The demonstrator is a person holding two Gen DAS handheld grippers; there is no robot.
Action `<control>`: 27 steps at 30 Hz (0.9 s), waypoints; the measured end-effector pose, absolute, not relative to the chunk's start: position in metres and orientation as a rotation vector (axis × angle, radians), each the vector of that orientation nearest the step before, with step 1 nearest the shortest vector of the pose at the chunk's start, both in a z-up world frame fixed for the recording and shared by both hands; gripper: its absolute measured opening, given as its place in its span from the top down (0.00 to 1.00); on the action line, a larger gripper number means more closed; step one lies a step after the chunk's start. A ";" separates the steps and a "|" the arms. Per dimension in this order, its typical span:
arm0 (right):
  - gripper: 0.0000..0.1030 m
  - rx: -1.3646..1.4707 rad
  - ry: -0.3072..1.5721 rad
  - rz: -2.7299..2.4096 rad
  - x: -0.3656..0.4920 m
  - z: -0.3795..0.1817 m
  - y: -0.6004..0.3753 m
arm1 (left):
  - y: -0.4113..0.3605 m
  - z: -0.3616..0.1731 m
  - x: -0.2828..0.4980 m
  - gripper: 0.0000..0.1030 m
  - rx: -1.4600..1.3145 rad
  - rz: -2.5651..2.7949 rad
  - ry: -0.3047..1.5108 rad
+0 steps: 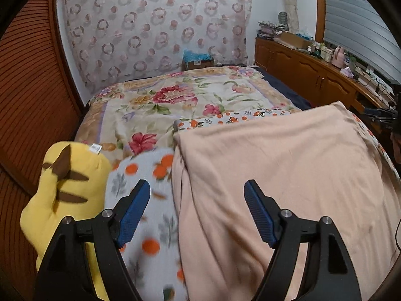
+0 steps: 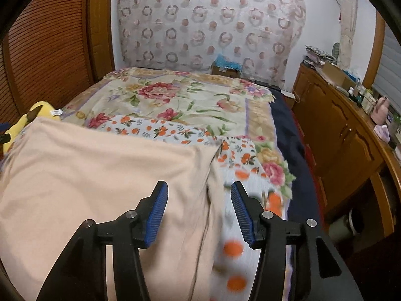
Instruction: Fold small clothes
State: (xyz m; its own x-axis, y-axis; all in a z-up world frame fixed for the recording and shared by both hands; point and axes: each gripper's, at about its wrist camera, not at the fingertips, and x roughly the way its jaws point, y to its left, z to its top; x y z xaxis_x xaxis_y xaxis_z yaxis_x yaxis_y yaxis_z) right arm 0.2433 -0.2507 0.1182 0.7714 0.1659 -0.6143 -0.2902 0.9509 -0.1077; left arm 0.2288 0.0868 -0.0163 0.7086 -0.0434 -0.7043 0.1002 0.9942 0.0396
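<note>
A peach garment (image 1: 275,165) lies spread flat on a white cloth with orange fruit print (image 1: 147,188) on the bed. My left gripper (image 1: 196,188) hovers open over the garment's left edge, nothing between its blue pads. In the right wrist view the same peach garment (image 2: 100,165) fills the lower left, its right edge running down by the fruit-print cloth (image 2: 240,160). My right gripper (image 2: 199,190) stands open above that right edge, and the pads press on nothing.
A yellow plush toy (image 1: 62,188) lies at the bed's left side, also seen as the plush toy (image 2: 32,118). A floral blanket (image 1: 175,97) covers the far bed. A wooden cabinet (image 2: 345,135) loaded with small items runs along the right. A cardboard box (image 1: 198,61) sits at the bed's far end.
</note>
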 end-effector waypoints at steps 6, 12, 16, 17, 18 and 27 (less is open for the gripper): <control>0.47 -0.208 0.635 0.273 0.158 0.110 -0.254 | 0.090 -0.017 0.182 0.24 0.081 -0.055 0.772; 0.47 -0.171 0.651 0.279 0.116 0.097 -0.257 | 0.087 -0.024 0.153 0.24 0.042 -0.053 0.784; 0.47 -0.164 0.653 0.284 0.103 0.092 -0.263 | 0.078 -0.031 0.136 0.24 0.044 -0.056 0.798; 0.47 -0.159 0.656 0.284 0.104 0.089 -0.265 | 0.075 -0.032 0.132 0.24 0.038 -0.065 0.802; 0.47 -0.149 0.662 0.288 0.100 0.088 -0.269 | 0.072 -0.034 0.129 0.24 0.034 -0.072 0.805; 0.47 -0.056 0.763 0.366 0.107 0.064 -0.289 | 0.057 -0.051 0.132 0.24 0.051 -0.109 0.861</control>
